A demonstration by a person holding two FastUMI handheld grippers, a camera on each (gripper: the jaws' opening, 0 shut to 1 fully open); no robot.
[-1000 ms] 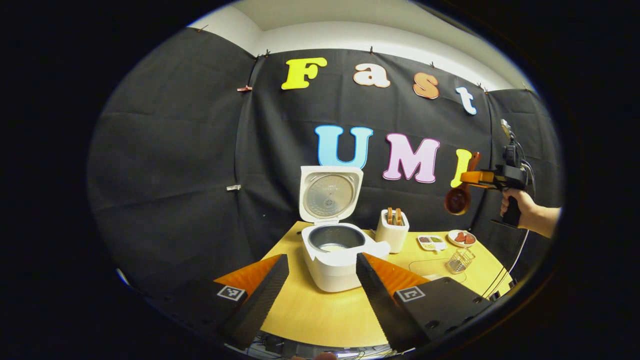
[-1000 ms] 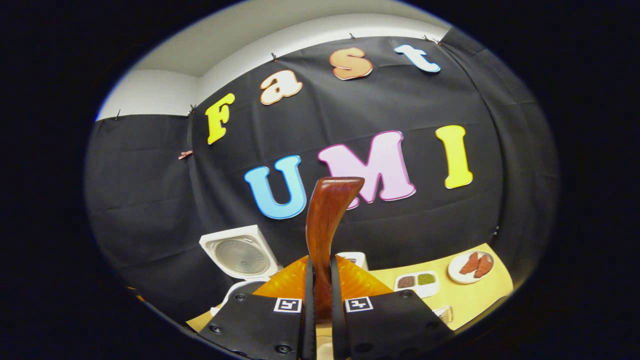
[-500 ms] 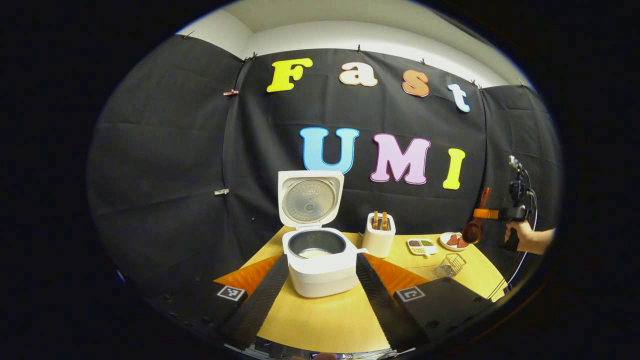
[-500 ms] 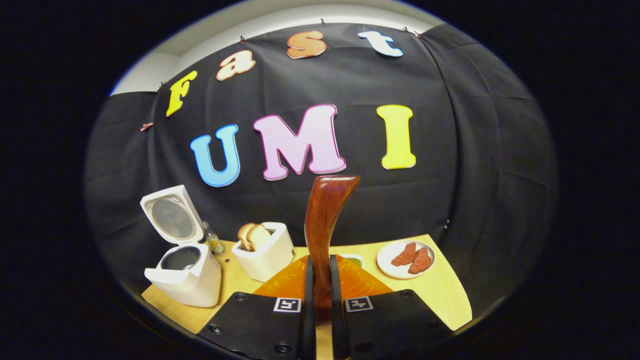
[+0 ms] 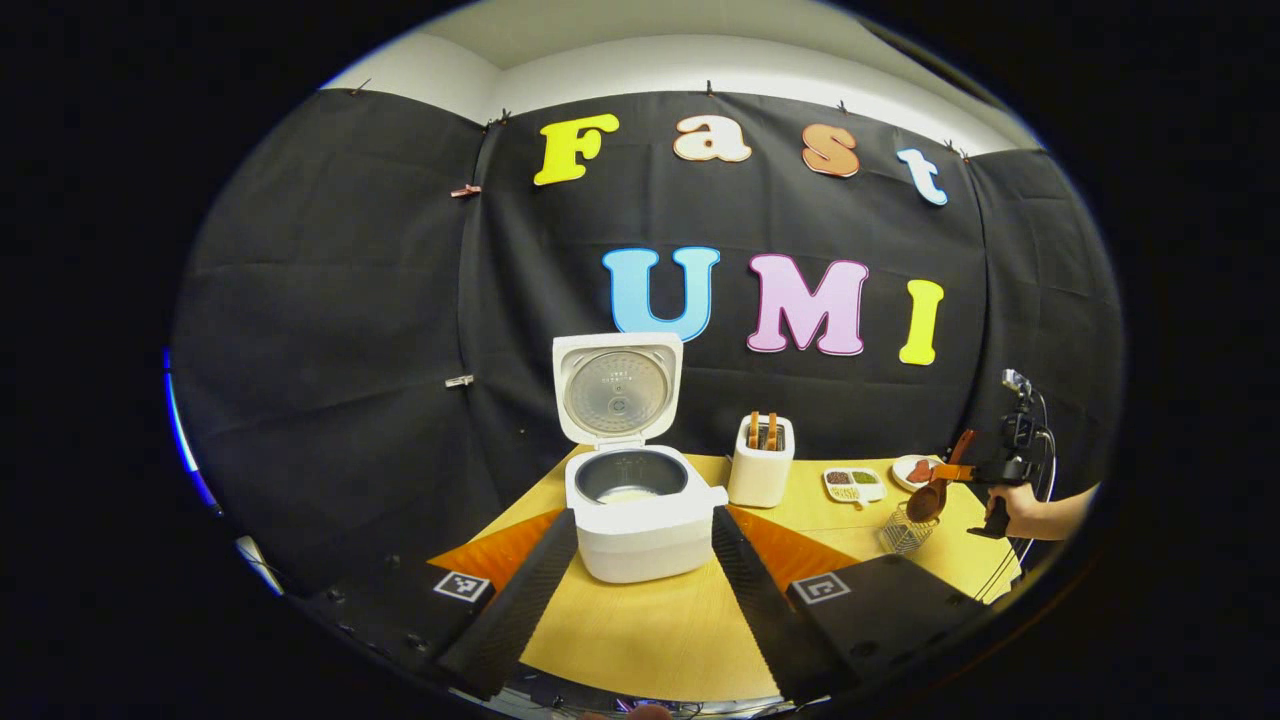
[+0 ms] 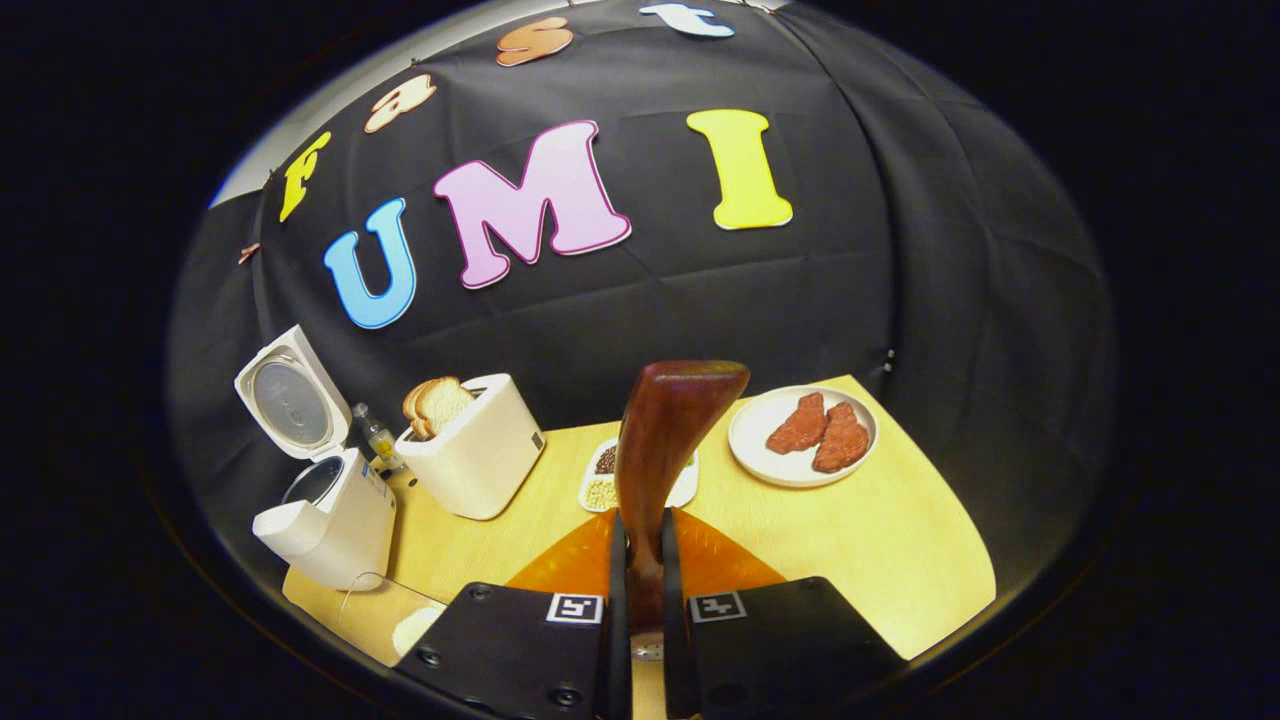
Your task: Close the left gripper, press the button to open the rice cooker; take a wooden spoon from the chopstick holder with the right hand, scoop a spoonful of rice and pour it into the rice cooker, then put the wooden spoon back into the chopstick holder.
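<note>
The white rice cooker [image 5: 640, 515] stands with its lid [image 5: 615, 388] up, and a little rice lies in its pot. My left gripper [image 5: 644, 514] is open in front of it, empty, one finger on each side. At the far right a hand [image 5: 1012, 502] holds my right gripper [image 5: 945, 472], shut on the wooden spoon [image 5: 930, 497]. The spoon's bowl hangs just over the wire chopstick holder [image 5: 903, 530]. In the right gripper view the spoon handle [image 6: 665, 440] rises upright from between the shut fingers of the right gripper [image 6: 640, 535]. The cooker [image 6: 325, 505] is at the left there.
On the yellow table [image 5: 650, 640] a white toaster [image 5: 760, 468] with bread stands right of the cooker. Beyond it are a divided dish of beans [image 5: 853, 484] and a plate of red meat pieces [image 6: 800, 435]. A small bottle [image 6: 378, 435] stands behind the cooker.
My right gripper has come down and to the right with the spoon, from high in the air to just over the wire holder. The left gripper has drawn back a little.
</note>
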